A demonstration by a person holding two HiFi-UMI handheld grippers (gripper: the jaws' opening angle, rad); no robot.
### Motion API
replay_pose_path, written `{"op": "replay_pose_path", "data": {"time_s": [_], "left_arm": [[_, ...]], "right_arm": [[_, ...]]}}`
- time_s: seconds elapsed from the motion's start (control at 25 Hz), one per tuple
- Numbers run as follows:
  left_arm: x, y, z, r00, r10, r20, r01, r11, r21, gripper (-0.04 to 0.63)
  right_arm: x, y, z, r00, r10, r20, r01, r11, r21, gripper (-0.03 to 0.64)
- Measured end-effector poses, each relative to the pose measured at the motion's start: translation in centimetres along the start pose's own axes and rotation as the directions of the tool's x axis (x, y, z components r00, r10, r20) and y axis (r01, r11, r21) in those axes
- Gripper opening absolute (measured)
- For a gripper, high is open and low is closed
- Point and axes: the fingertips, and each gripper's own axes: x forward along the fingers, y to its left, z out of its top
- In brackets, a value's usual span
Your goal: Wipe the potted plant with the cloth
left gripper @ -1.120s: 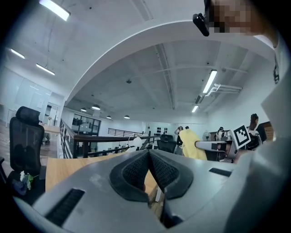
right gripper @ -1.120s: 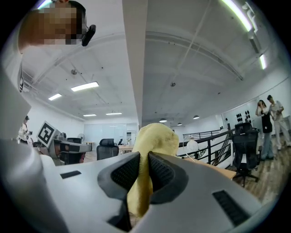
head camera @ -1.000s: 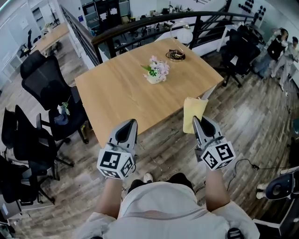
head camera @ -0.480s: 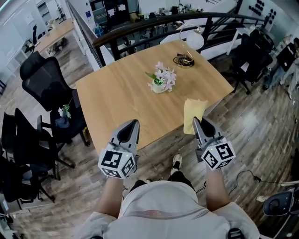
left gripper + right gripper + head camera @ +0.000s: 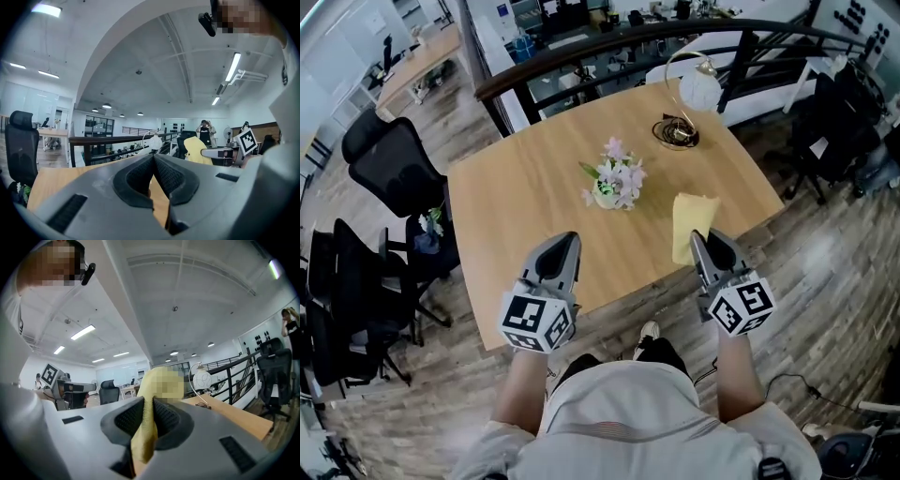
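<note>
- The wooden table (image 5: 511, 202) takes up more of the head view than a second ago; its near edge now lies under both grippers, which earlier hung over the floor short of that edge
- The potted plant (image 5: 614, 185), a white pot with pale pink flowers and green leaves, stands upright near the middle of the table; it has not shifted on the table, but it is nearer to the grippers than before
- The left gripper (image 5: 566, 240) is held above the table's near edge, on the left side of the plant; in the left gripper view its two jaws (image 5: 153, 157) meet at the tips with nothing between them
- The right gripper (image 5: 699, 236) is held above the table's near edge, on the right side of the plant; its jaws are clamped on the yellow cloth (image 5: 693, 223), as in both earlier frames
- In the right gripper view (image 5: 151, 401) the cloth (image 5: 143, 439) runs up between the pads and rises above them
- The cloth now hangs over the tabletop; a second ago it hung at the table's near corner, partly over the floor
- A desk lamp (image 5: 699, 90) with a round white shade and a coiled cable (image 5: 676, 134) stay at the table's far side
- The people seen beyond the table's right side a second ago are out of view
</note>
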Motion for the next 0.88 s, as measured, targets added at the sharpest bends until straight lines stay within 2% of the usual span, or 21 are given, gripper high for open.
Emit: {"op": "replay_pose_path", "data": {"time_s": [0.2, 0.32, 0.64, 0.88], "left_arm": [[3.3, 0.3, -1.7, 0.997, 0.061, -0.045, -0.061, 0.998, -0.013, 0.011], [4.9, 1.1, -3.0, 0.995, 0.065, -0.078, -0.067, 0.998, -0.016, 0.011], [9.6, 5.9, -7.3, 0.989, -0.015, -0.149, 0.01, 0.999, -0.034, 0.01], [13.5, 9.6, -11.6, 0.973, -0.099, -0.206, 0.09, 0.994, -0.055, 0.011]], "right_arm": [[2.9, -3.3, -1.9, 0.997, 0.059, -0.055, -0.057, 0.998, 0.034, 0.101], [4.8, -3.8, -3.3, 0.993, 0.084, -0.084, -0.08, 0.996, 0.047, 0.101], [9.2, -2.6, -7.9, 0.983, 0.071, -0.17, -0.059, 0.995, 0.075, 0.101], [12.8, -0.2, -12.1, 0.971, 0.073, -0.227, -0.048, 0.993, 0.111, 0.101]]}}
